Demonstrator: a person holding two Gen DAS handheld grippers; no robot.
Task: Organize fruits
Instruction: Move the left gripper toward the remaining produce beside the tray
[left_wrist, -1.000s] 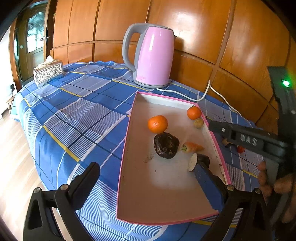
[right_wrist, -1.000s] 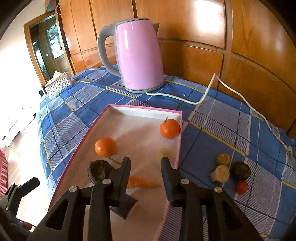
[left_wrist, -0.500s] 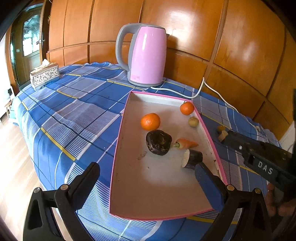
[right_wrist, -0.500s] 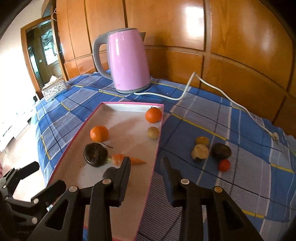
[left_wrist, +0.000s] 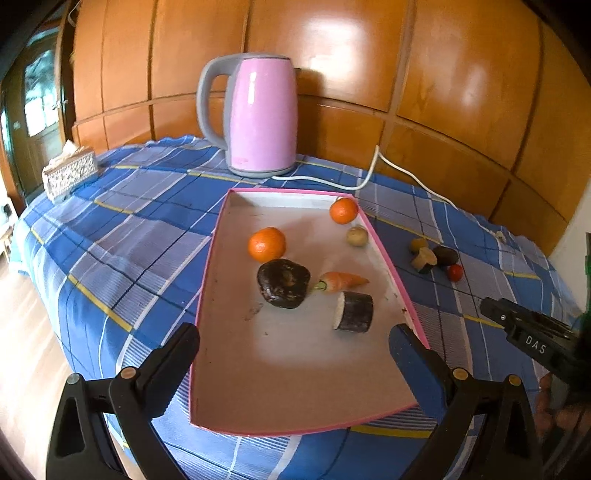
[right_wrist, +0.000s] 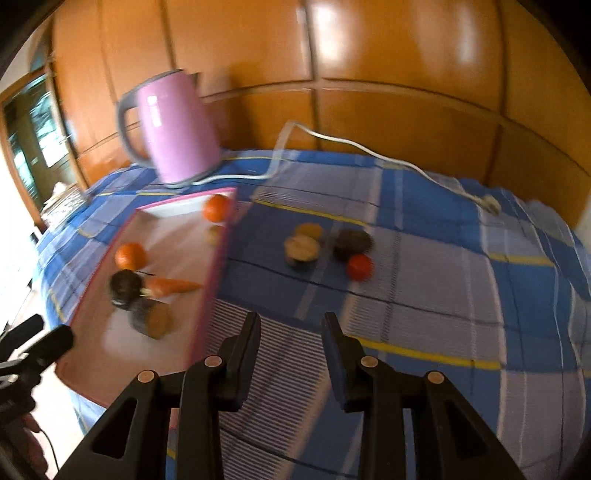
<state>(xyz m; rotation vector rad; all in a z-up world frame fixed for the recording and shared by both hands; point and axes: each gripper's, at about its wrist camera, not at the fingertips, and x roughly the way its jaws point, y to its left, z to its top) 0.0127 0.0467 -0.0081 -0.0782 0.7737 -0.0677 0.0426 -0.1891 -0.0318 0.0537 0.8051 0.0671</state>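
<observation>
A pink-rimmed tray (left_wrist: 295, 384) (right_wrist: 208, 291) holds two oranges (left_wrist: 266, 244) (left_wrist: 343, 210), a small yellowish fruit (left_wrist: 357, 236), a dark lumpy fruit (left_wrist: 283, 282), a carrot (left_wrist: 341, 281) and a cut dark piece (left_wrist: 354, 311). Right of the tray on the cloth lie a yellow fruit (right_wrist: 309, 230), a cut pale piece (right_wrist: 302, 249), a dark fruit (right_wrist: 352, 240) and a small red fruit (right_wrist: 359, 266). My left gripper (left_wrist: 293, 341) is open and empty over the tray's near end. My right gripper (right_wrist: 291, 325) is open and empty above the cloth, short of the loose fruits.
A pink kettle (left_wrist: 260, 116) stands behind the tray, its white cord (right_wrist: 369, 149) trailing right across the blue plaid cloth. A tissue box (left_wrist: 70, 171) sits at the far left. Wooden wall panels close the back. The table's edge drops off at left.
The left gripper has pulled back and up from the tray. The right gripper has left the tray, swung right over the cloth toward the loose fruits, and opened wider.
</observation>
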